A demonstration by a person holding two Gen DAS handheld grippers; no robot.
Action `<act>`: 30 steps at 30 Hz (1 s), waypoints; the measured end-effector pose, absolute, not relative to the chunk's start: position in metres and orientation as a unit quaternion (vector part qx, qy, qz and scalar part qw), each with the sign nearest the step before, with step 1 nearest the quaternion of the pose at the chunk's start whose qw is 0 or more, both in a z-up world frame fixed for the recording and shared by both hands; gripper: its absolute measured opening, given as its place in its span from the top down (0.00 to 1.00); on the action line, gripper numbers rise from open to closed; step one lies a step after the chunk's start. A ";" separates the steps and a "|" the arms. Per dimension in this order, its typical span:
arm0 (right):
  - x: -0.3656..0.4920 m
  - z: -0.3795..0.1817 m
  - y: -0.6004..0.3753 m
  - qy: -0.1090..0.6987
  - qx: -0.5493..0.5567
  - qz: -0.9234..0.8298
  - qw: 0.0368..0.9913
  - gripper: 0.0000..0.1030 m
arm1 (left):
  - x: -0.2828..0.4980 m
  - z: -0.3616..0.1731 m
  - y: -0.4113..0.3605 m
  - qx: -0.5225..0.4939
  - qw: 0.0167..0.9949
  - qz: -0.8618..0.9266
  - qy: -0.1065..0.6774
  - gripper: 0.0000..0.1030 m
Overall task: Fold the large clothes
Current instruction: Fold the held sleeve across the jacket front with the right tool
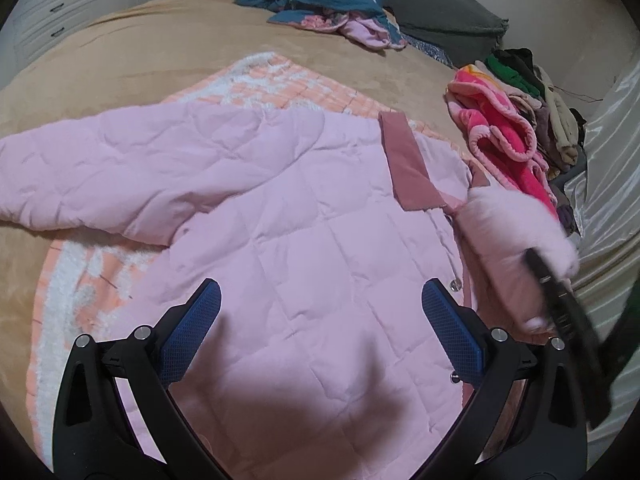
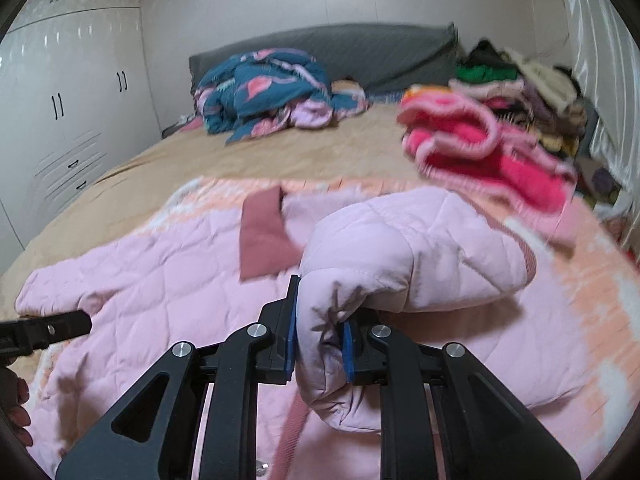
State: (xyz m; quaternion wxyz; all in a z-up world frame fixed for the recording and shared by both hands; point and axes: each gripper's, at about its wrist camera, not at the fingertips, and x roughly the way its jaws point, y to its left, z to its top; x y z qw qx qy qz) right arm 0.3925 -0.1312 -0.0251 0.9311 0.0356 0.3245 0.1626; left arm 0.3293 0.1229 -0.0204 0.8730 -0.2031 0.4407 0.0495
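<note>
Left gripper [image 1: 320, 308]: jaws wide apart, blue pads [image 1: 448, 320] clear of fabric, nothing between, angled downward. Right gripper [image 2: 320, 332]: jaws nearly closed, pads pinching bunched pink sleeve [image 2: 400, 252], angled downward. Fingers of person's hand [image 2: 18, 408] visible at left edge of right view.

1. My left wrist camera sits just behind my left gripper [image 1: 320, 320] and looks steeply down, close over the pink quilted jacket [image 1: 280, 220].
2. My right wrist camera sits behind my right gripper [image 2: 320, 340] and looks shallower, across the bed [image 2: 280, 156] to the grey headboard [image 2: 360, 52].
3. Both views share the jacket, its dusty-pink collar [image 1: 408, 164] and the folded clothes pile [image 1: 520, 120] ahead to my right.
</note>
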 end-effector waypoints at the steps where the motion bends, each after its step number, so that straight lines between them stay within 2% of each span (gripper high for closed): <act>1: 0.391 -0.031 -0.129 0.330 0.041 0.167 0.928 0.82 | 0.330 -0.022 0.123 -0.204 0.872 0.047 0.442 0.09; 3: 0.390 -0.042 -0.126 0.351 0.057 0.181 0.917 0.79 | 0.331 -0.024 0.122 -0.208 0.870 0.043 0.445 0.09; 5: 0.388 -0.048 -0.127 0.377 0.077 0.201 0.901 0.61 | 0.332 -0.027 0.121 -0.211 0.868 0.041 0.448 0.09; 9: 0.377 -0.047 -0.145 0.382 0.146 0.198 0.891 0.48 | 0.332 -0.028 0.123 -0.228 0.866 0.038 0.443 0.09; 12: 0.371 -0.040 -0.167 0.363 0.198 0.160 0.896 0.35 | 0.330 -0.026 0.127 -0.239 0.868 0.039 0.435 0.09; 14: 0.373 -0.037 -0.179 0.351 0.234 0.145 0.895 0.38 | 0.329 -0.024 0.130 -0.246 0.868 0.039 0.431 0.09; 15: 0.376 -0.035 -0.183 0.348 0.244 0.140 0.894 0.47 | 0.328 -0.024 0.132 -0.252 0.867 0.037 0.428 0.09; 16: 0.379 -0.032 -0.182 0.346 0.243 0.145 0.894 0.71 | 0.328 -0.023 0.134 -0.258 0.867 0.035 0.425 0.09; 19: 0.373 -0.012 -0.172 0.306 0.199 0.160 0.917 0.75 | 0.326 -0.020 0.142 -0.279 0.865 0.025 0.415 0.09; 23: 0.353 0.013 -0.125 0.249 0.062 0.197 0.946 0.75 | 0.323 -0.018 0.157 -0.307 0.864 0.021 0.399 0.09; 26: 0.344 0.011 -0.086 0.239 -0.034 0.220 0.945 0.76 | 0.322 -0.019 0.168 -0.333 0.856 0.017 0.394 0.09; 30: 0.338 -0.004 -0.053 0.245 -0.107 0.244 0.932 0.76 | 0.321 -0.019 0.176 -0.343 0.855 0.019 0.390 0.09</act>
